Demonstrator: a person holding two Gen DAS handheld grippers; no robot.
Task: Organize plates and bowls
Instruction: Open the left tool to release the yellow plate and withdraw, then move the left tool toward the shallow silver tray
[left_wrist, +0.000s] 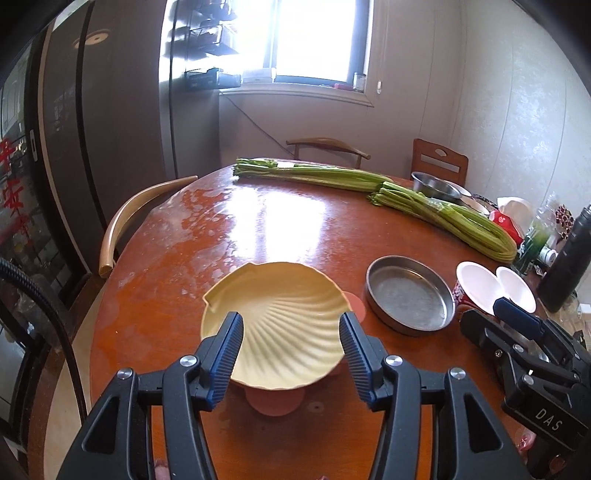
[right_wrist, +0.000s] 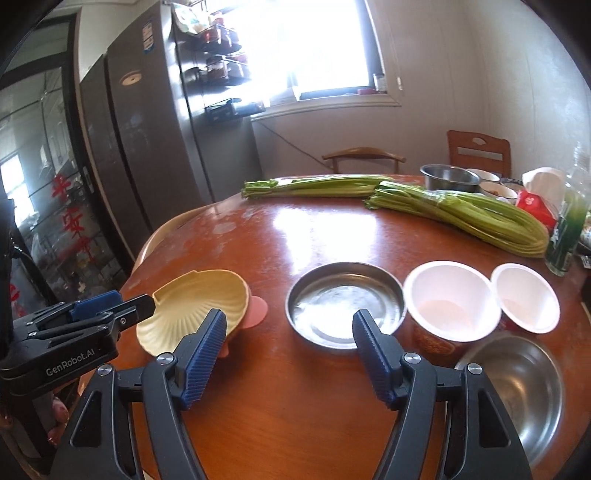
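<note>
A cream shell-shaped plate (left_wrist: 277, 325) rests on a pink shell-shaped plate (left_wrist: 277, 404) near the table's front edge; both also show in the right wrist view, cream plate (right_wrist: 195, 314), pink plate (right_wrist: 256, 312). My left gripper (left_wrist: 291, 354) is open, its fingers over the cream plate's near rim. A round metal plate (right_wrist: 343, 302) lies just ahead of my open, empty right gripper (right_wrist: 290, 354). Two white paper bowls (right_wrist: 448, 299) (right_wrist: 524, 295) stand to its right. A steel bowl (right_wrist: 517, 387) sits at the front right.
Two bunches of green celery (right_wrist: 461, 214) lie across the far part of the wooden table (right_wrist: 295, 406). A steel bowl (right_wrist: 448, 177), small dishes, a tissue pack and bottles crowd the far right. Chairs stand around the table, a fridge at the left.
</note>
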